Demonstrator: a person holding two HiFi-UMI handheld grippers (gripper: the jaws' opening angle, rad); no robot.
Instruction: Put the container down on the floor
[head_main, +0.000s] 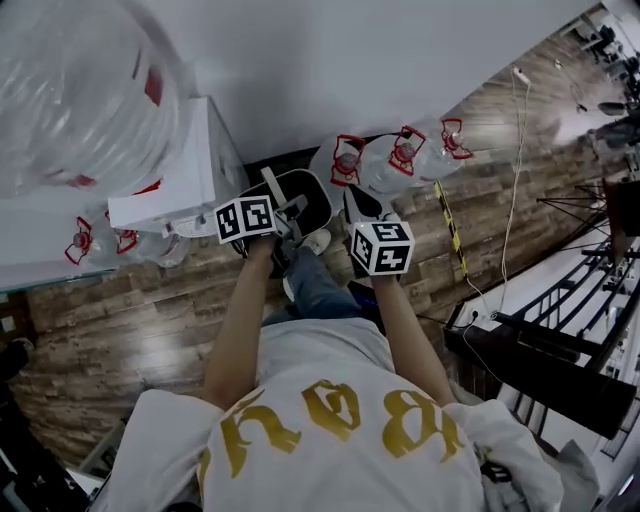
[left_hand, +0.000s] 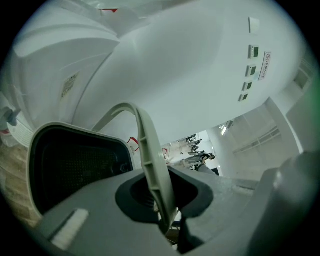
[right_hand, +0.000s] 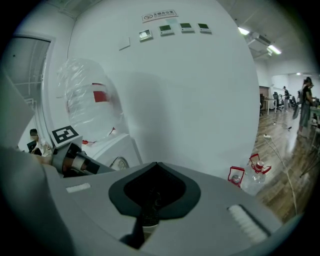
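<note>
The container (head_main: 308, 193) is a black bin with a pale rim and a curved grey handle (head_main: 274, 189), held in the air in front of the person's legs, above the wooden floor (head_main: 120, 310). My left gripper (head_main: 284, 218) is shut on the handle, which rises between the jaws in the left gripper view as a grey arch (left_hand: 150, 165). The bin's dark mesh inside (left_hand: 75, 170) fills that view's left. My right gripper (head_main: 360, 218) sits just right of the bin, its jaws (right_hand: 150, 220) closed together. I cannot make out anything gripped there.
A white water dispenser (head_main: 175, 185) stands left against the wall under a large clear jug (head_main: 80, 90). Clear water bottles with red handles (head_main: 400, 150) line the wall ahead. A white cable (head_main: 515, 180), a yellow-black strip (head_main: 450, 225) and a black rack (head_main: 560, 350) lie to the right.
</note>
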